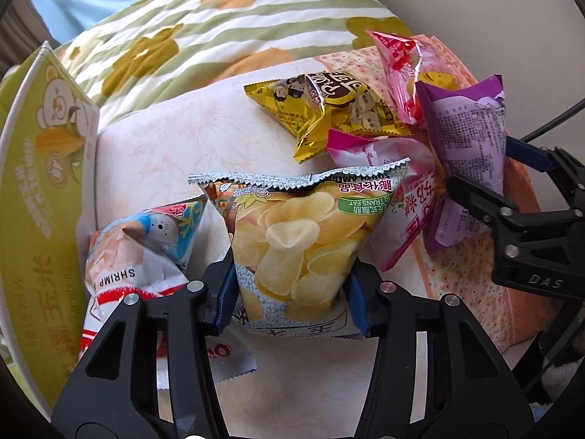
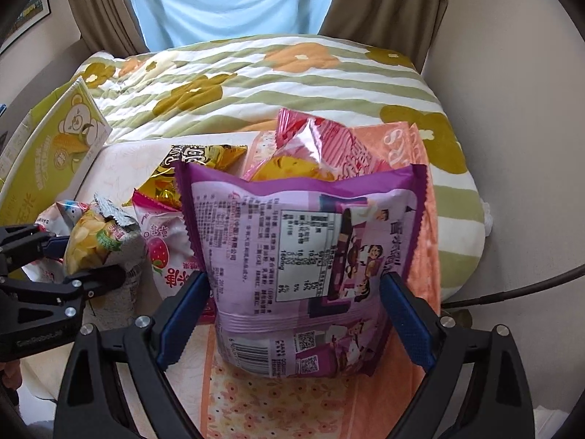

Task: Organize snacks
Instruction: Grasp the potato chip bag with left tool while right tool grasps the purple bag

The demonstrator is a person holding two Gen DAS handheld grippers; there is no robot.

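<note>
The left gripper (image 1: 292, 285) held the chip bag (image 1: 292, 234) between its two blue pads, which pressed the bag's lower sides, so the jaws were closed on it at a middle width. The bag stood upright with its crimped silver edge on top. In the right wrist view the same gripper (image 2: 86, 261) appeared at the left edge, with the chip bag (image 2: 91, 243) between its fingers.

The right gripper (image 2: 296, 314) had its jaws wide around the purple bag (image 2: 299, 256). The left pad touched the bag's side. The right pad was just beside the other side, and I could not tell if it touched. The purple bag stood with its printed back to the camera, on the orange cloth (image 2: 278, 402). From the left wrist view the right gripper (image 1: 497, 183) came in from the right edge, and the purple bag (image 1: 468, 139) was between its fingers.

Just left of the chip bag lay a shrimp bag (image 1: 139, 256), white with red and blue print, touching the left finger. Behind the chip bag, to the right, a strawberry bag (image 1: 398, 197) leaned between it and the purple bag. Further back lay a yellow bag (image 1: 329, 109), and a pink bag (image 1: 402, 69) stood behind the purple one. All of them rested on the pale mat (image 1: 175, 146) and orange cloth over the bed.

A green box (image 1: 40, 197) with a bear picture stood at the left edge of the mat. The striped flower quilt (image 2: 256, 80) covered the far part of the bed, with curtains (image 2: 384, 0) behind it.
</note>
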